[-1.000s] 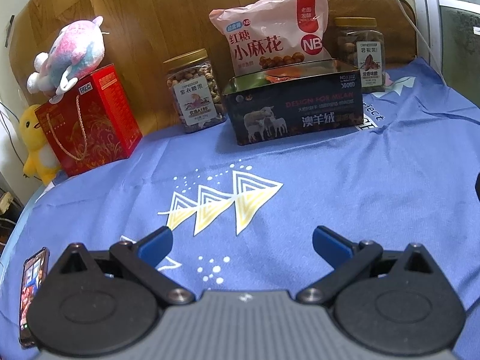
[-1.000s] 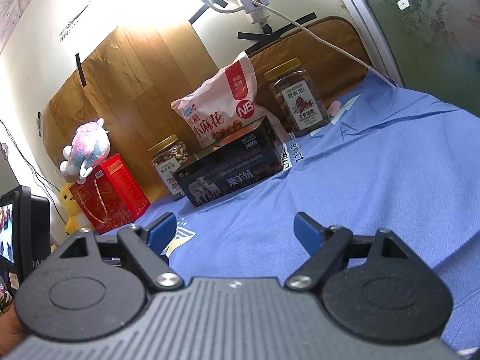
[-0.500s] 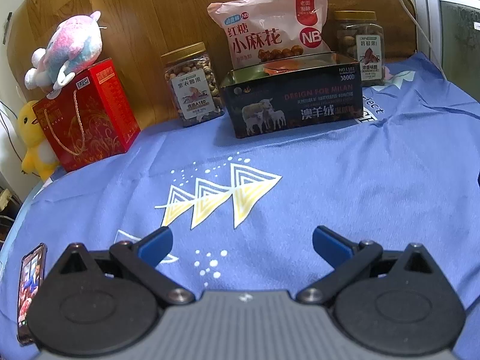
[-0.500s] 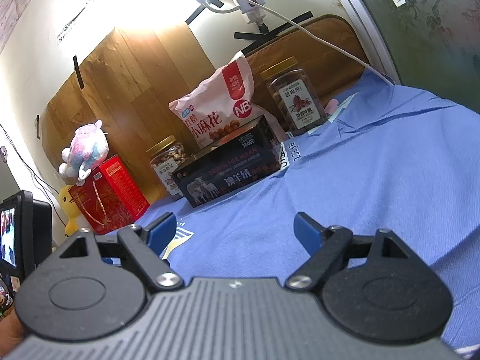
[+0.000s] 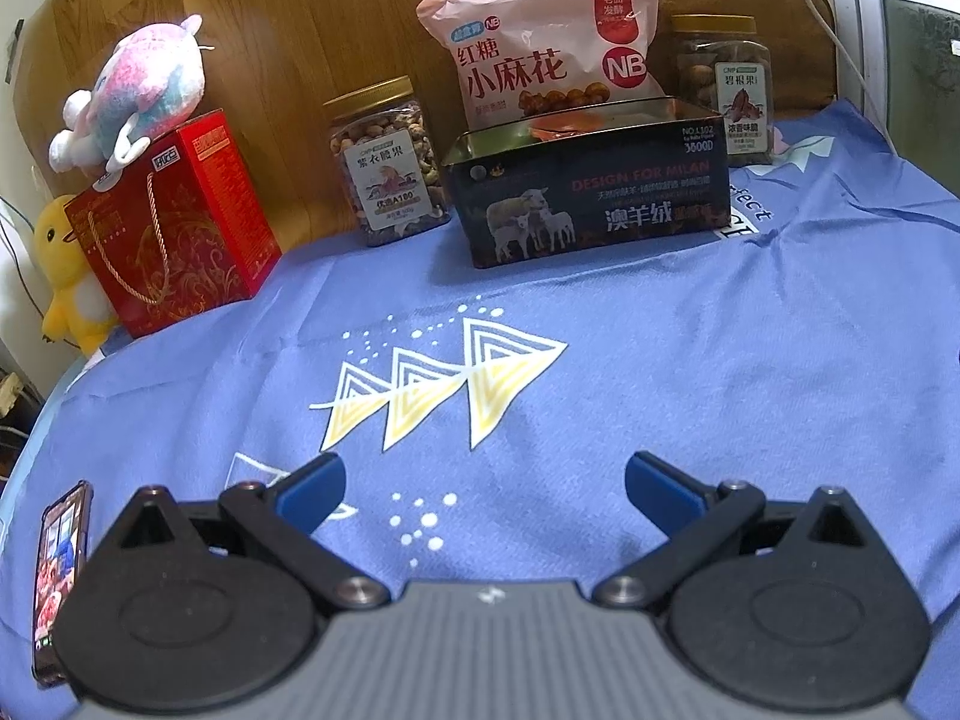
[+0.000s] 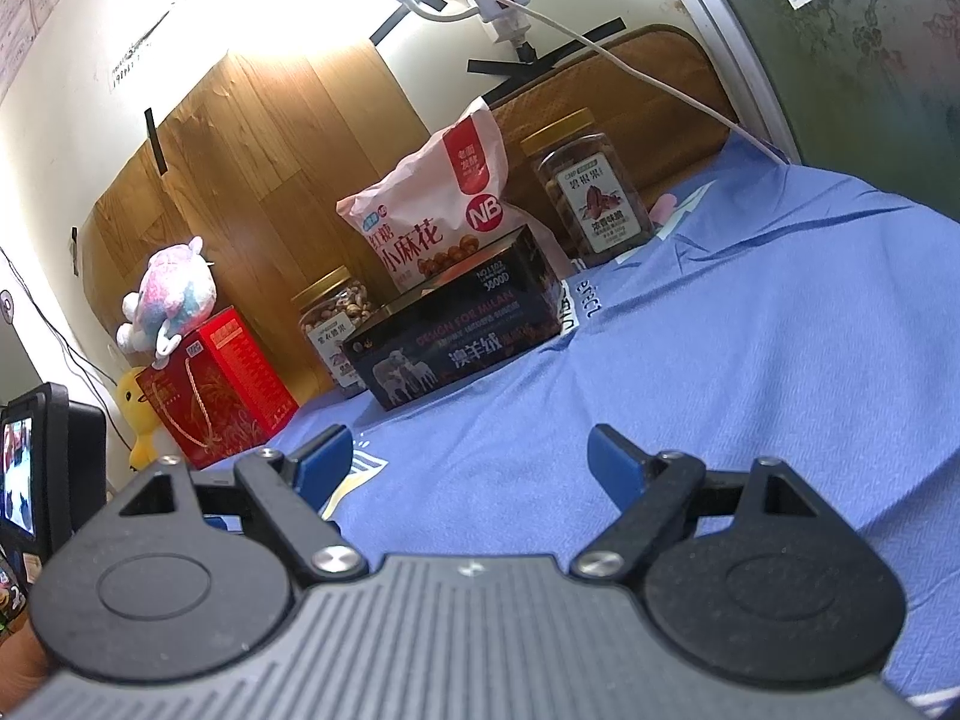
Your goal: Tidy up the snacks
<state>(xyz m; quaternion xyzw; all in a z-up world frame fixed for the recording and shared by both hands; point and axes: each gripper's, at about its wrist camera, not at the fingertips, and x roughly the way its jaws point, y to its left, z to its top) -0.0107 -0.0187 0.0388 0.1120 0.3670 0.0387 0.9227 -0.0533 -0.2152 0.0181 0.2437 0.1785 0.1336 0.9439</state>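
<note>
Left gripper [image 5: 483, 480]: jaws spread, empty; has backed slightly off over last second, snack row sits a bit farther up in view. Right gripper [image 6: 468, 459]: also spread, empty, likewise receded.

Pink brown-sugar twist snack bag [image 5: 549, 69] stands upright behind dark open-top sheep-print tin box [image 5: 591, 198], at rear of blue printed cloth [image 5: 690, 372]. Gold-lidded clear nut jar [image 5: 387, 162] just left of box; second gold-lidded jar [image 5: 723, 84] behind its right end.

Judgement: retreat with nothing held suggests organizing finished or paused.

A pink snack bag [image 5: 540, 66] stands upright behind the open dark tin [image 5: 591, 198], 2 nut jars [image 5: 387, 162] flanking.
</note>
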